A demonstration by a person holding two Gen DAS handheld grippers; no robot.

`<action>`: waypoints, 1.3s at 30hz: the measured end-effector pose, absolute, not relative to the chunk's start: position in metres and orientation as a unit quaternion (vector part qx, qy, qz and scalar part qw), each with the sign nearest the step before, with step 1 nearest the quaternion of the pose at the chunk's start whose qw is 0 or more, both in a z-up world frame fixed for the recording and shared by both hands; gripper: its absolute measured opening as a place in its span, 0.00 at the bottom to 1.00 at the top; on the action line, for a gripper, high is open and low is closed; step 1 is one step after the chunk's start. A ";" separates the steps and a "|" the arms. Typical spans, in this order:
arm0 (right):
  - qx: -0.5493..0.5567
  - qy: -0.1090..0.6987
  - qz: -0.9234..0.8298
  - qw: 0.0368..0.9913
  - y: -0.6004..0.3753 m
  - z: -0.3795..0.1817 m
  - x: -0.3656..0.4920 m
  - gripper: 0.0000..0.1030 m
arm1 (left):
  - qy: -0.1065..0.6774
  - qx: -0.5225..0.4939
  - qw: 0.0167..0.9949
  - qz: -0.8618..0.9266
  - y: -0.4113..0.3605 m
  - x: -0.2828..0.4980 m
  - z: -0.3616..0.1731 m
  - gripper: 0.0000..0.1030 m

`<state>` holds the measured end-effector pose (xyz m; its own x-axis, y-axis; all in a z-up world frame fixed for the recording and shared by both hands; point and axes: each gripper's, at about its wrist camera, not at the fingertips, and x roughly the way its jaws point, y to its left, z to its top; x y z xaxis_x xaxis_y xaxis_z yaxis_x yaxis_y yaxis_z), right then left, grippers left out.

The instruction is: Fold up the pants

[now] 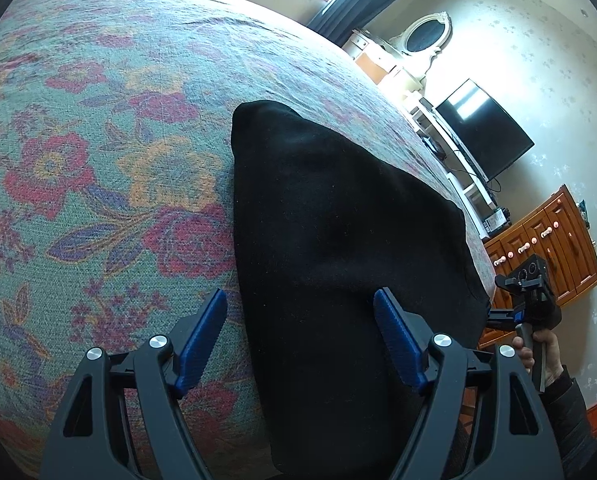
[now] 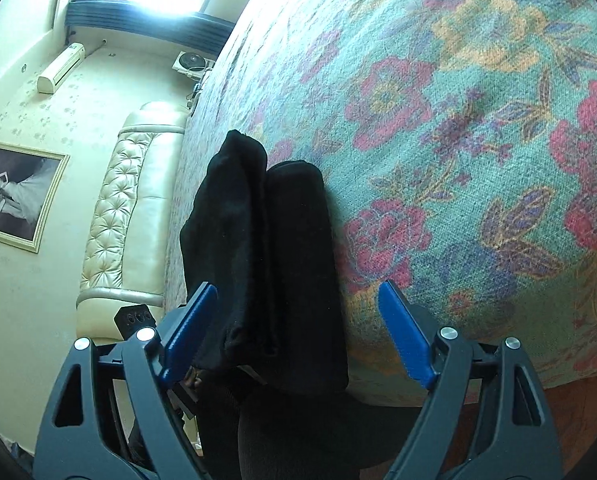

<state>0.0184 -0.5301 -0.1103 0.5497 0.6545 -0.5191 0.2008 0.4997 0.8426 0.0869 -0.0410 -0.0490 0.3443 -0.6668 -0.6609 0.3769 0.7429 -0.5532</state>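
Your left gripper (image 1: 300, 320) hangs over the near end of the black pants (image 1: 338, 240), jaws spread wide and gripping nothing. Your right gripper (image 2: 298, 312) is just as wide, with the folded bundle lying loose between its fingers. The pants sit as a compact stack near the edge of the floral bedspread (image 1: 98, 140), one layer doubled over another. I judge the folding nearly done; only squaring or smoothing seems left.
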 end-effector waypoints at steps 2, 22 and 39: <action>0.479 0.452 0.156 0.736 -0.532 -0.115 0.021 0.85 | 0.472 -0.159 0.805 -0.323 -0.041 0.087 -0.050 0.81; 0.484 0.458 0.166 0.727 -0.522 -0.118 0.031 0.85 | 0.488 -0.166 0.792 -0.328 -0.046 0.087 -0.056 0.87; 0.482 0.457 0.168 0.728 -0.521 -0.117 0.032 0.85 | 0.493 -0.154 0.789 -0.333 -0.054 0.089 -0.056 0.88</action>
<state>0.0321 -0.5205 -0.1167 0.5251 0.6862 -0.5034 0.1961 0.4781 0.8562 0.0895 -0.0543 -0.0564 0.2919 -0.6769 -0.6757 0.3738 0.7310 -0.5709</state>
